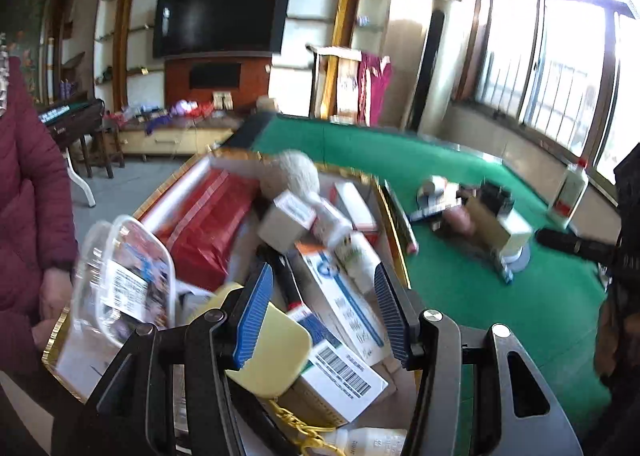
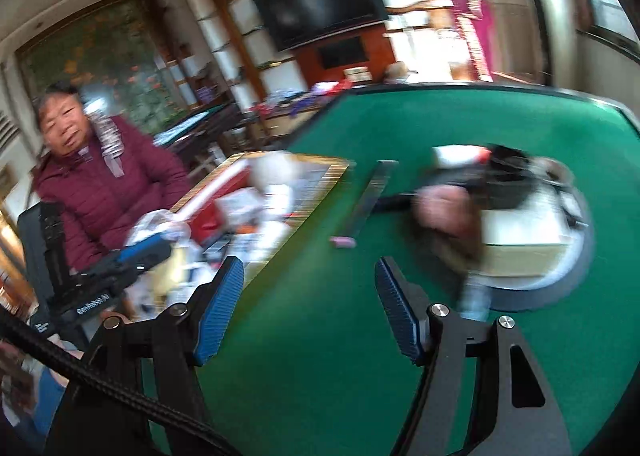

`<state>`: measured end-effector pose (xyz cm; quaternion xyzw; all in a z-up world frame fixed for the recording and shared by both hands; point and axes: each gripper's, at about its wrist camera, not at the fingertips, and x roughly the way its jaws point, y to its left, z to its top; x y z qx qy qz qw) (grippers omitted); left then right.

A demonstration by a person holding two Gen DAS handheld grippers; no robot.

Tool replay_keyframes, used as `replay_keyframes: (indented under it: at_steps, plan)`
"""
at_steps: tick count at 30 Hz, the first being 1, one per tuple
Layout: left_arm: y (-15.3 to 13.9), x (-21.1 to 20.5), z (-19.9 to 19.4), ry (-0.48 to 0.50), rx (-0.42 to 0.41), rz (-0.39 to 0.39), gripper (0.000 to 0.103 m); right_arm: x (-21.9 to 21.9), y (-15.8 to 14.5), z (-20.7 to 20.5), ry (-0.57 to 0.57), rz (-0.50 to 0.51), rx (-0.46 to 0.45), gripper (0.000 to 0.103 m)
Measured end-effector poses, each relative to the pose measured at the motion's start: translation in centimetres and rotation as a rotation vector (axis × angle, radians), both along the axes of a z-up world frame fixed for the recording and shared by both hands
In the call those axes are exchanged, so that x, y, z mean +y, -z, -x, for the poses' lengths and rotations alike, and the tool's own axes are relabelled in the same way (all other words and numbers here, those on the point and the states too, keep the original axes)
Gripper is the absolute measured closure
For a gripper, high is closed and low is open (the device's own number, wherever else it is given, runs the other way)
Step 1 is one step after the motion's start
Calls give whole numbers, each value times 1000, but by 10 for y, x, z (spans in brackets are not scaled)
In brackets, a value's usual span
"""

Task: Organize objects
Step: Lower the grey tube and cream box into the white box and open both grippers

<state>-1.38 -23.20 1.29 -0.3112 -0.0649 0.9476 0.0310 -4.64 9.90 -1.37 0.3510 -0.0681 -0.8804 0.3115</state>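
Ribbed blue pads [image 1: 253, 316] line the left tongs [image 1: 320, 312], which hang spread wide over a gold-rimmed tray [image 1: 394, 215], gripping nothing. Directly under them lies a pale yellow, smooth plastic piece with rounded corners [image 1: 276, 348], resting on a white carton with a barcode label [image 1: 340, 368]. A long white and blue carton [image 1: 344, 296] lies beside it. Farther in the tray are a small grey cardboard box [image 1: 282, 225], a fuzzy cream ball [image 1: 298, 171], a glossy red package [image 1: 208, 223] and a clear plastic tub with a printed label [image 1: 128, 276] tilted at the tray's left rim. A yellow chain [image 1: 296, 424] shows at the bottom edge.

In the right wrist view the right tongs [image 2: 310, 308] are likewise spread wide and hold nothing, hovering above bare green felt of the worktop [image 2: 320, 356]. The left tool's blue pad and black body [image 2: 132, 256] appear at the left, over the blurred tray [image 2: 320, 175]. A dark flat strip [image 2: 370, 195] lies on the felt just right of the tray. Beyond it a blurred heap of boxes sits on a round grey base [image 2: 560, 284]; its details cannot be made out.

A white bottle with a red cap [image 1: 570, 191] stands upright near the worktop's far right edge. A person in a quilted maroon jacket [image 2: 104, 183] stands by the tray.
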Motion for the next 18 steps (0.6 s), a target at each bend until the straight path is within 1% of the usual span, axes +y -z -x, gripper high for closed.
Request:
replay_keyframes:
  at_steps: [1, 2, 4, 6, 7, 8, 10, 12, 13, 15, 16, 17, 18]
  plan:
    - [1, 2, 0, -5, -16, 14, 56, 11, 2, 6, 24, -8, -12, 35]
    - [1, 5, -3, -7, -10, 22, 56, 21, 6, 12, 48, -24, -29, 35]
    - [-2, 8, -7, 6, -1, 4, 56, 31, 11, 20, 81, -40, -42, 35]
    - [5, 14, -4, 32, -53, -43, 56, 32, 16, 27, 82, -66, -69, 42]
    - [8, 20, -3, 47, -63, -37, 56, 31, 20, 31, 87, -77, -82, 48]
    - [13, 29, -1, 56, -81, 3, 56, 31, 23, 34, 85, -77, -94, 52]
    - [13, 36, -4, 57, -73, 38, 56, 29, 31, 42, 97, -92, -131, 53]
    - [7, 36, -9, 96, -51, -21, 56, 31, 37, 45, 124, -113, -145, 55]
    - [3, 36, -12, 100, -34, -35, 56, 31, 40, 48, 128, -114, -154, 57]
    - [-6, 39, -16, 109, -9, -30, 56, 28, 44, 53, 135, -147, -161, 65]
    - [-10, 40, -18, 114, 2, -30, 56, 23, 46, 56, 129, -176, -154, 73]
    - [-15, 43, -20, 122, 16, -35, 56, 18, 48, 57, 127, -208, -145, 76]
    - [-18, 45, -20, 133, 17, -41, 56, 12, 50, 60, 131, -246, -132, 76]
